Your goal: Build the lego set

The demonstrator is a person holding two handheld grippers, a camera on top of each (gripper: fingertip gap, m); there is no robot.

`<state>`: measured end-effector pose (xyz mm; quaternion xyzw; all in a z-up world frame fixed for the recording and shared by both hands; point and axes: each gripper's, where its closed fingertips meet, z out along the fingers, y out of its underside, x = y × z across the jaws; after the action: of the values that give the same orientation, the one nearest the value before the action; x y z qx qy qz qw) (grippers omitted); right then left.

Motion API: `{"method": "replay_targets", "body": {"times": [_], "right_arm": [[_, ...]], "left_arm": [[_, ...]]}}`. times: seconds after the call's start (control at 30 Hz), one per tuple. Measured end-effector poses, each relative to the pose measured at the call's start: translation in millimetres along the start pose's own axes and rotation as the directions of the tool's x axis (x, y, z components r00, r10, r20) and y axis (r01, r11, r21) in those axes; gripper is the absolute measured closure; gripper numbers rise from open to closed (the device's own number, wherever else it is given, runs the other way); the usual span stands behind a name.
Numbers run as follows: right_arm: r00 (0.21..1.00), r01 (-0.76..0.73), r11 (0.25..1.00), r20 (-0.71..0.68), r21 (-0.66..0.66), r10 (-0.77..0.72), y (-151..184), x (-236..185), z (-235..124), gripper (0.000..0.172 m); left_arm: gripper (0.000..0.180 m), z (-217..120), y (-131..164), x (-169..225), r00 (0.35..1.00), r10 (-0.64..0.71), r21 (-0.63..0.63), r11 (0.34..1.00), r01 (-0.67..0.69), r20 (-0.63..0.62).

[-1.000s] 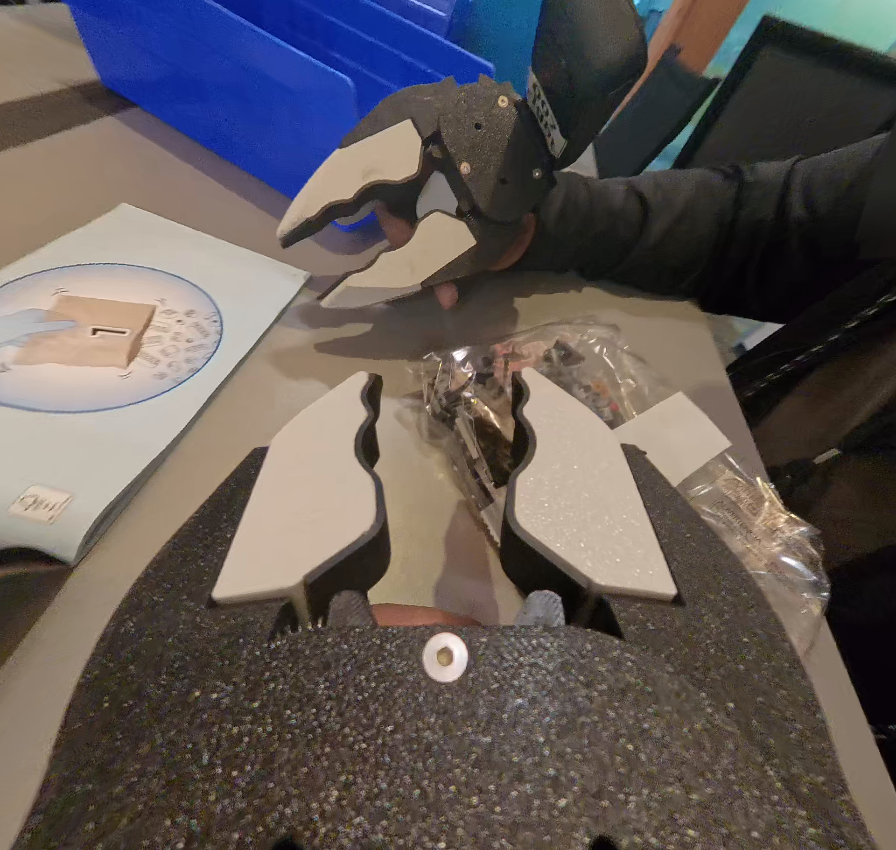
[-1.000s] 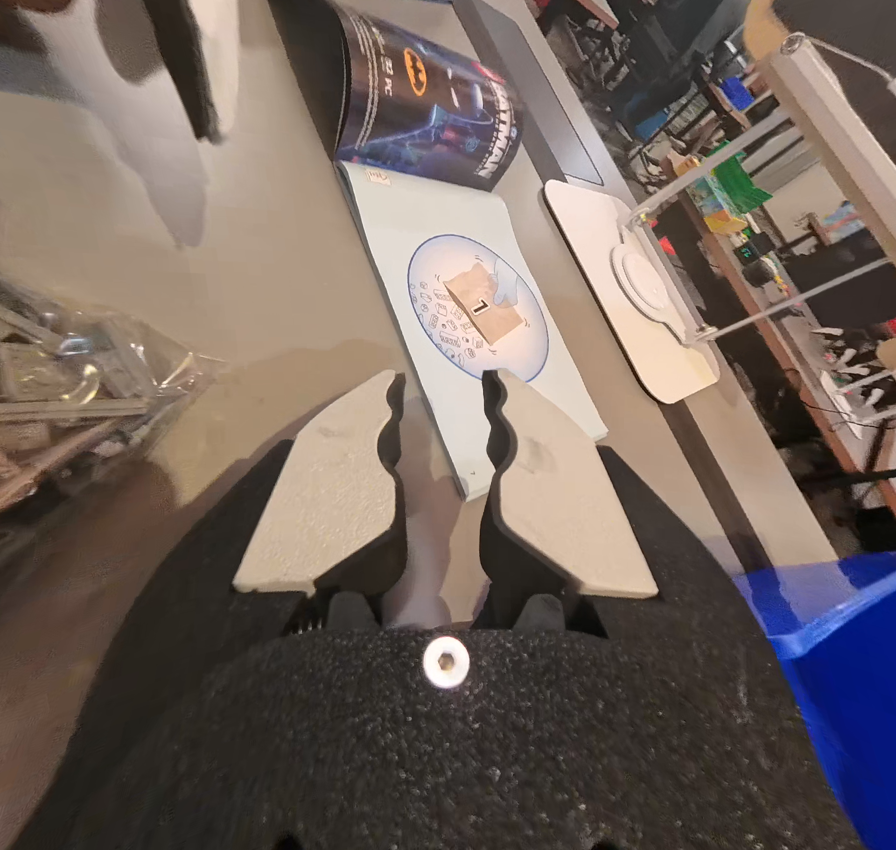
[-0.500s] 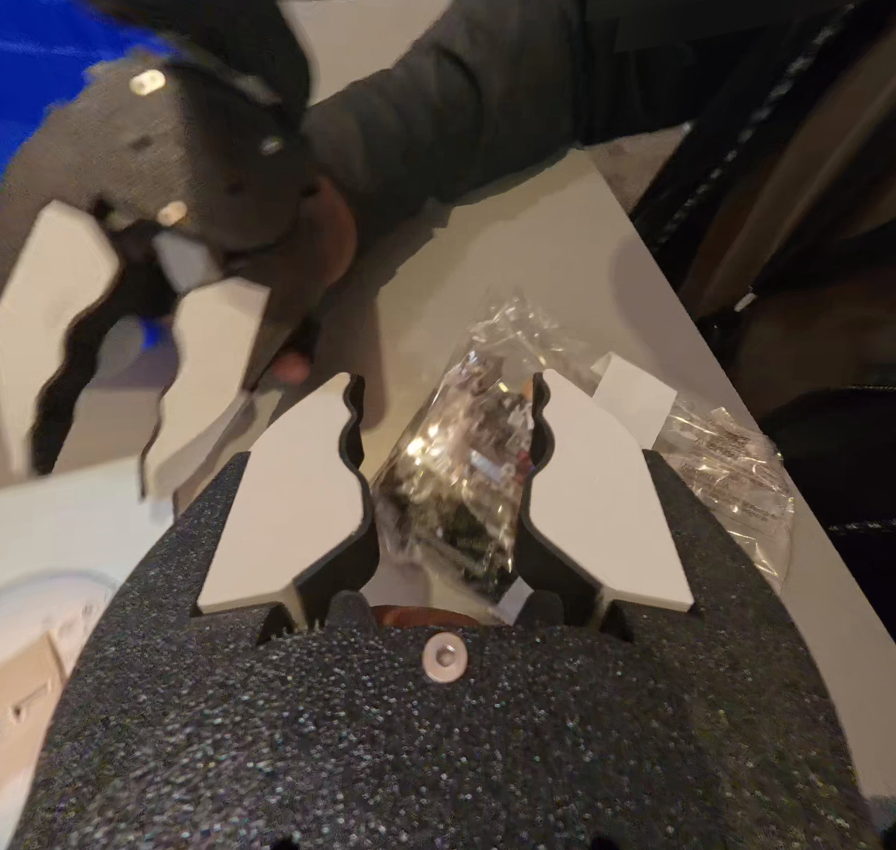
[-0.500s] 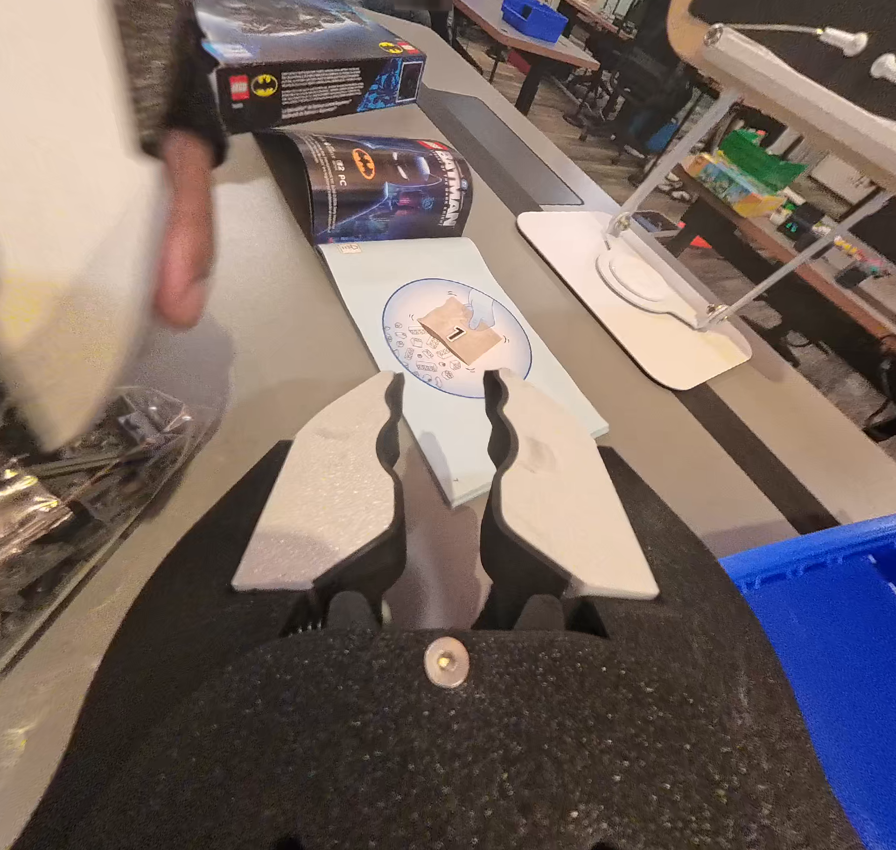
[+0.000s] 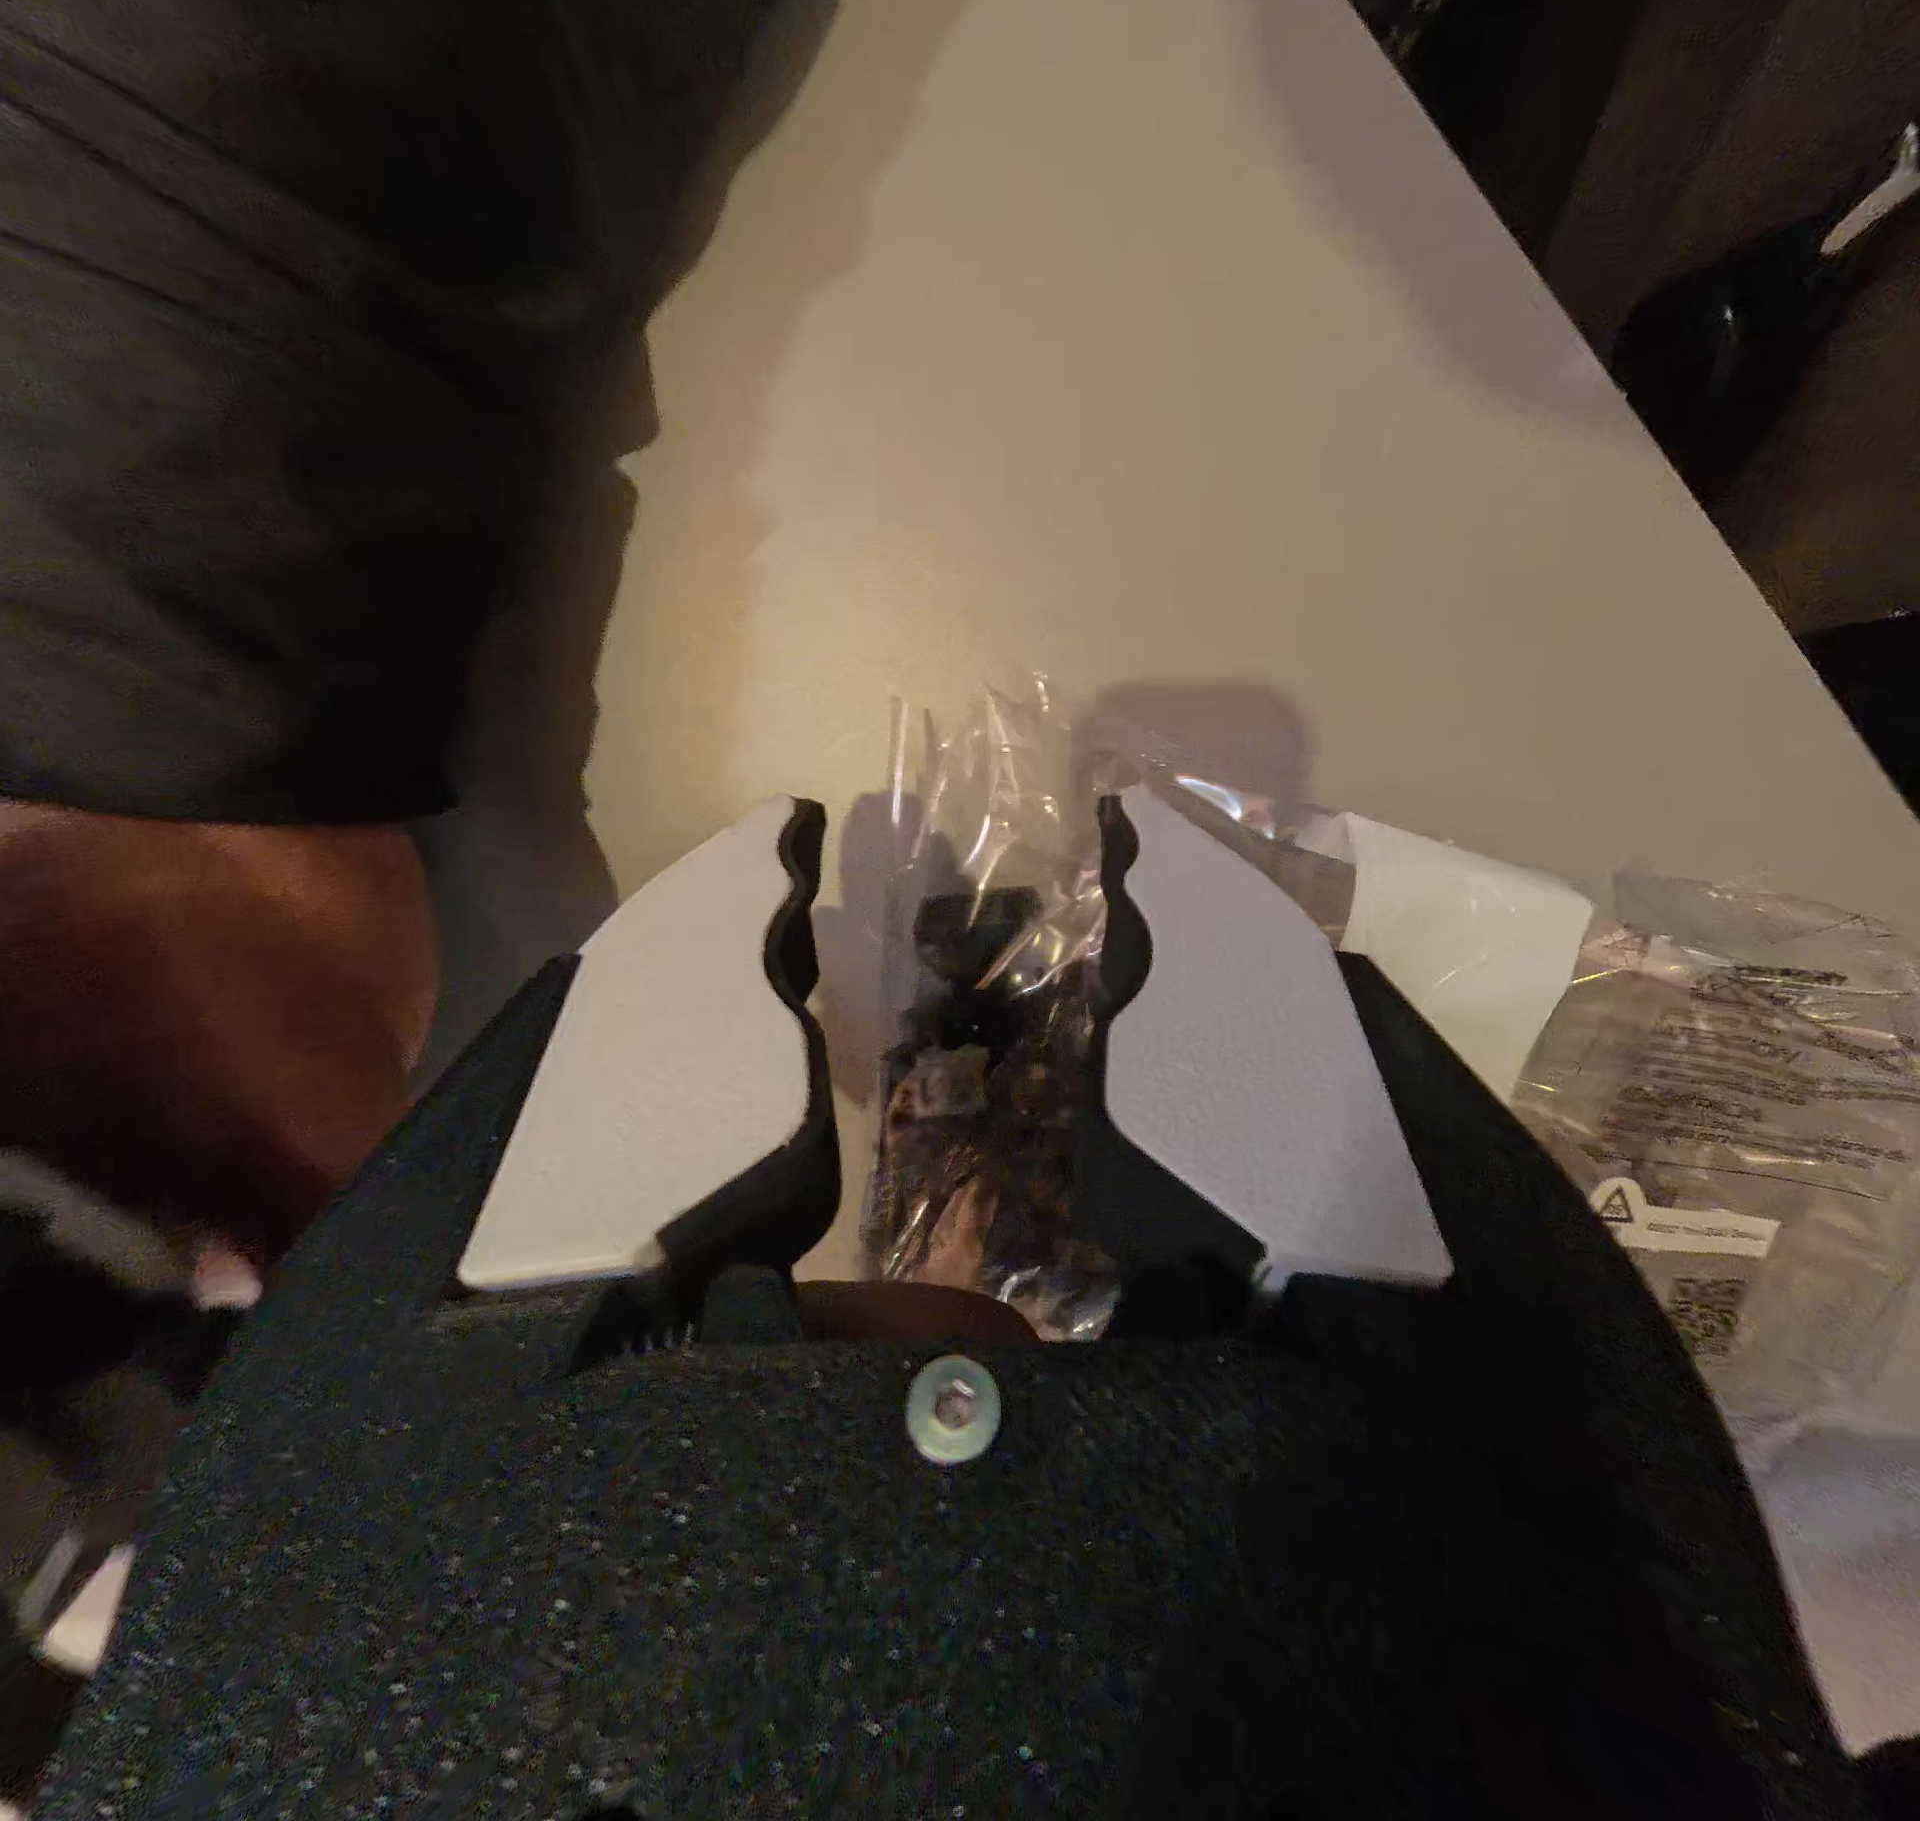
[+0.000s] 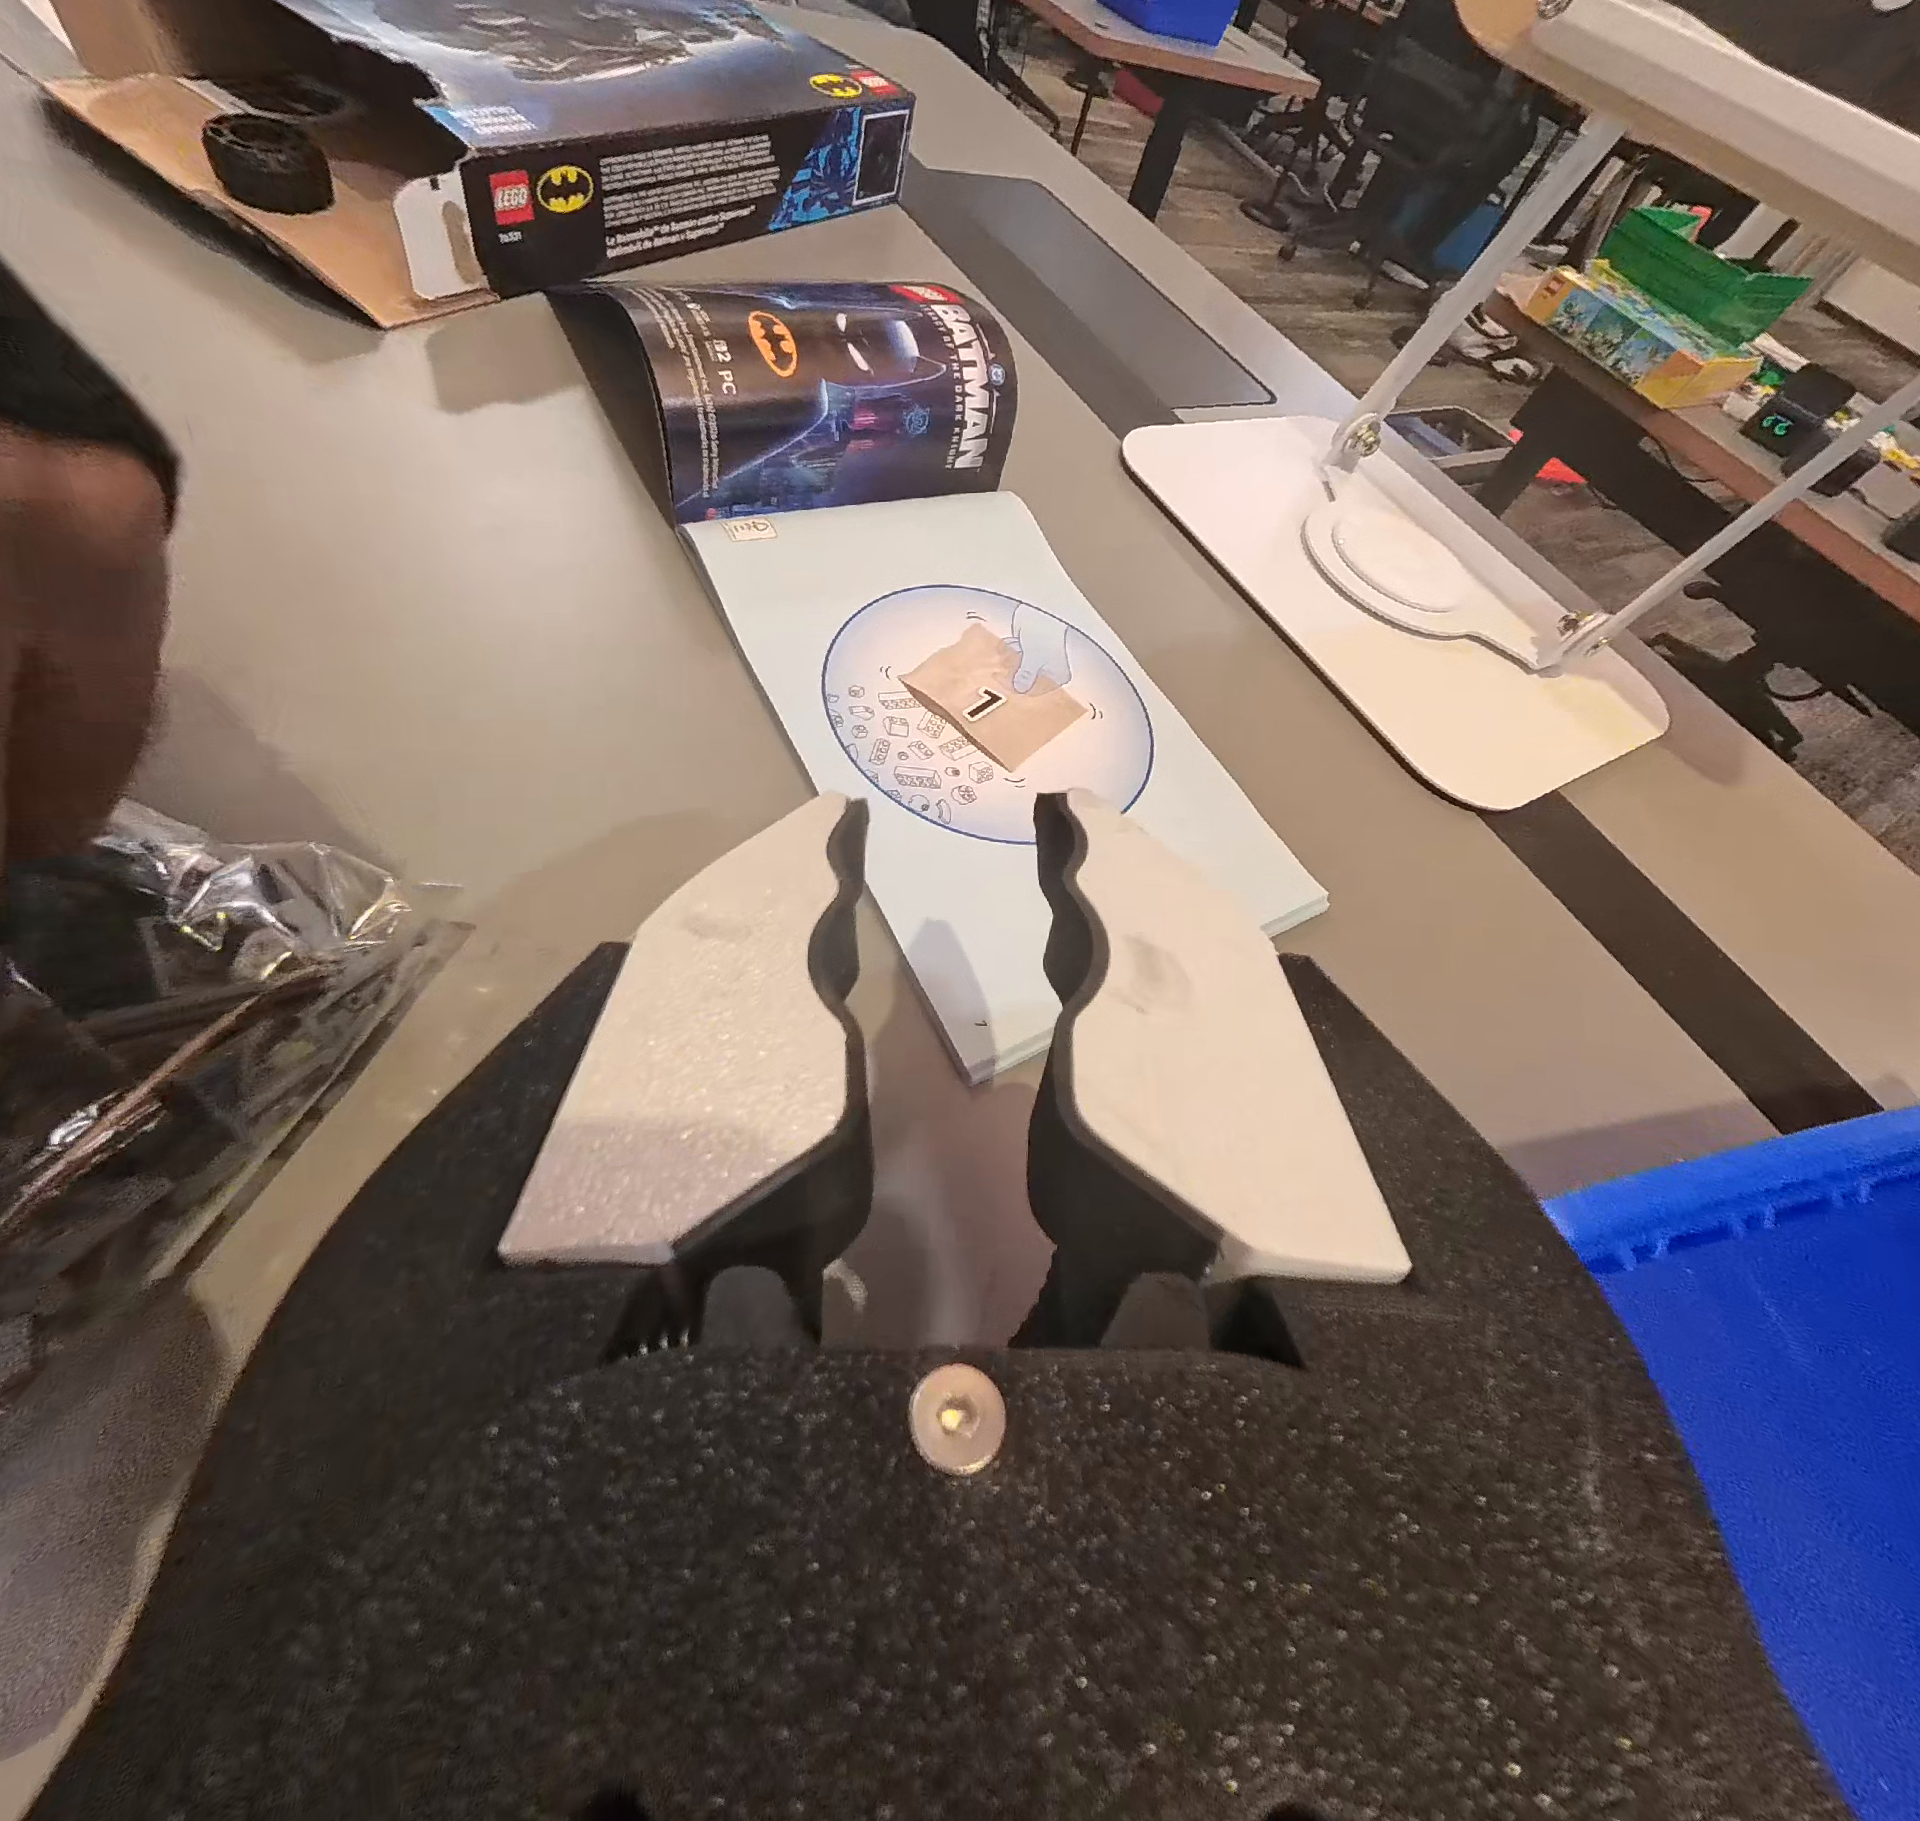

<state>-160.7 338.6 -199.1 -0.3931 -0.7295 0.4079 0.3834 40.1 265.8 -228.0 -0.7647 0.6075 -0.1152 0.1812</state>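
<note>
on the grey table (image 6: 436, 545), both grippers' jaws apart: left gripper (image 5: 961, 815) astride a clear parts bag (image 5: 977, 1065), right gripper (image 6: 948, 805) bare.

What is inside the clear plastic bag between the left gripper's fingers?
The clear bag holds a jumble of small dark pieces, mostly black and brown. Crinkled plastic and glare blur their shapes, and the lower end of the bag is hidden behind the left gripper, so the pieces cannot be counted.
</note>
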Motion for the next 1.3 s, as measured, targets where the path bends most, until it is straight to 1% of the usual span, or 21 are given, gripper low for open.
{"method": "replay_targets", "body": {"times": [0.1,0.17,0.27,0.4,0.5,0.57,0.63,0.73,0.83,0.93,0.97,1.03,1.13,1.3], "right_arm": [[1.000,-0.004,1.000,0.007,0.000,0.004,0,0,0,0.140],[1.000,-0.005,1.000,0.010,0.001,0.005,0,-1,0,0.140],[1.000,-0.004,1.000,0.013,0.005,0.004,-1,-1,0,0.140],[1.000,-0.007,1.000,0.015,0.011,0.007,-1,-1,-1,0.140],[1.000,-0.012,1.000,0.014,0.023,0.012,-3,0,-2,0.140],[1.000,-0.018,0.999,0.015,0.030,0.017,-3,0,-3,0.140],[1.000,-0.023,0.999,0.017,0.032,0.023,-3,1,-4,0.140],[0.999,-0.033,0.999,0.025,0.020,0.032,-1,0,-5,0.140],[0.997,-0.069,0.997,0.048,0.023,0.067,-2,-4,-8,0.139],[0.983,-0.145,0.988,0.120,0.058,0.137,-10,-15,-11,0.138],[0.976,-0.167,0.983,0.151,0.072,0.155,-13,-21,-11,0.137],[0.965,-0.187,0.978,0.207,0.095,0.164,-21,-34,-10,0.136],[0.943,-0.203,0.969,0.294,0.142,0.154,-37,-61,-8,0.136],[0.897,-0.225,0.953,0.424,0.203,0.122,-60,-101,-4,0.137]], "left_arm": [[0.129,11,5,7,0.996,-0.040,-0.064,0.997,0.035,-0.079],[0.139,17,10,5,0.995,-0.056,-0.100,0.994,0.048,-0.077],[0.151,17,13,5,0.994,-0.083,-0.092,0.993,0.077,-0.070],[0.159,3,20,-4,0.990,-0.134,-0.017,0.991,0.135,0.035],[0.163,-16,26,-11,0.970,-0.207,0.105,0.975,0.195,0.126],[0.166,-31,33,-15,0.945,-0.269,0.209,0.950,0.230,0.184],[0.168,-49,42,-19,0.909,-0.341,0.330,0.909,0.254,0.239],[0.169,-77,61,-22,0.842,-0.453,0.512,0.818,0.262,0.294],[0.171,-103,82,-19,0.771,-0.560,0.675,0.697,0.241,0.303],[0.175,-128,98,-12,0.717,-0.635,0.802,0.569,0.182,0.288],[0.175,-136,103,-10,0.704,-0.652,0.830,0.533,0.163,0.281],[0.175,-147,110,-7,0.686,-0.675,0.864,0.485,0.134,0.272],[0.175,-158,119,-3,0.664,-0.696,0.894,0.438,0.093,0.272],[0.176,-164,132,-1,0.623,-0.745,0.929,0.362,0.079,0.237]]}}
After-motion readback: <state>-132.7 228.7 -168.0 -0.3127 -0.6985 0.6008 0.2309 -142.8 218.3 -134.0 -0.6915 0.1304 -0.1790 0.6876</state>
